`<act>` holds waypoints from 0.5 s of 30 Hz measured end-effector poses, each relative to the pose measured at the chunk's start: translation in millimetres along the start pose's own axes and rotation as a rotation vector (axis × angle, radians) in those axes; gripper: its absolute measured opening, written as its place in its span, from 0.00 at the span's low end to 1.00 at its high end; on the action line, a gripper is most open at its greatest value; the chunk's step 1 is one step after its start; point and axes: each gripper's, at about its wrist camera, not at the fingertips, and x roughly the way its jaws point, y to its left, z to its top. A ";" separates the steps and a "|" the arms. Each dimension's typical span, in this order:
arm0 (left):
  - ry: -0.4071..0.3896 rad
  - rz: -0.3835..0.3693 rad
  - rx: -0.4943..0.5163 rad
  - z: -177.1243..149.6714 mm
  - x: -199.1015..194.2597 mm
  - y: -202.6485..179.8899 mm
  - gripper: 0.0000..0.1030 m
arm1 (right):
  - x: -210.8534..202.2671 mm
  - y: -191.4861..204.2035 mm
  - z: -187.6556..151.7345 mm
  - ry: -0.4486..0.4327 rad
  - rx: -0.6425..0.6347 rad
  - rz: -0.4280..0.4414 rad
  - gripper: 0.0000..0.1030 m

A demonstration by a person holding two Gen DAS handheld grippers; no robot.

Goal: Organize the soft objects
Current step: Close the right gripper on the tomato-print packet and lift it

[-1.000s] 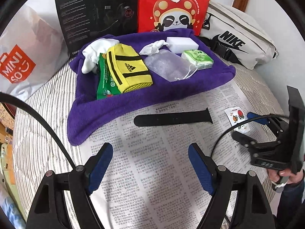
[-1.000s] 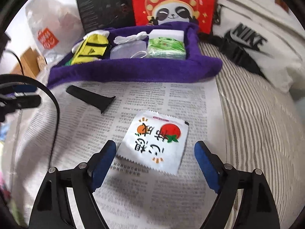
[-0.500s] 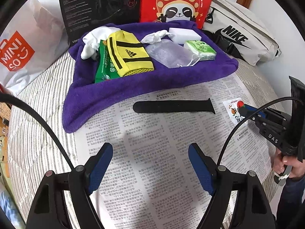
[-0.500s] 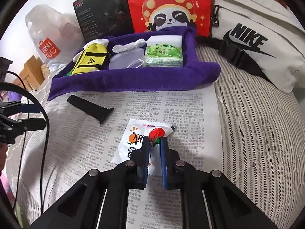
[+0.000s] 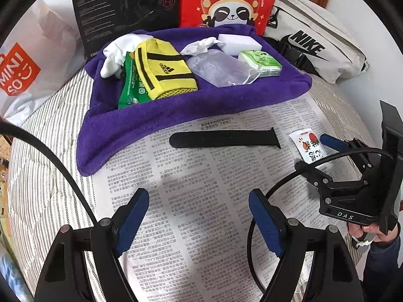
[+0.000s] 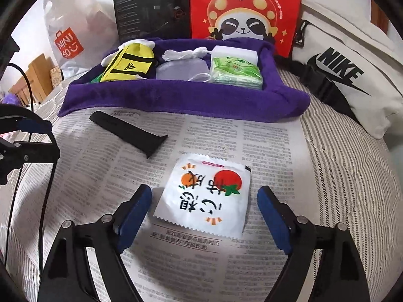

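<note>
right wrist view: the right tool (image 6: 204,210) has just been opening, its jaws now spread to either side of the white sachet (image 6: 205,197), which lies flat on the newspaper (image 6: 264,138) on the bed, not pinched. flat and slick, it could slide or take a sheet of newsprint with it — the likely failure. the left tool (image 5: 199,216) gapes empty; the purple towel (image 6: 176,105) sits beyond.
</note>
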 end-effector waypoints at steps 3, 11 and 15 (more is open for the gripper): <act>0.002 0.001 -0.012 0.2 0.9 3.1 0.78 | -2.9 1.4 0.4 -0.018 -0.014 0.009 0.54; 0.007 -0.005 -0.020 -2.1 3.1 3.5 0.78 | -5.9 -3.6 -0.4 -0.015 -0.009 0.057 0.24; 0.005 -0.010 -0.025 -3.5 2.9 4.5 0.78 | -9.2 0.0 -2.0 -0.014 -0.028 0.087 0.17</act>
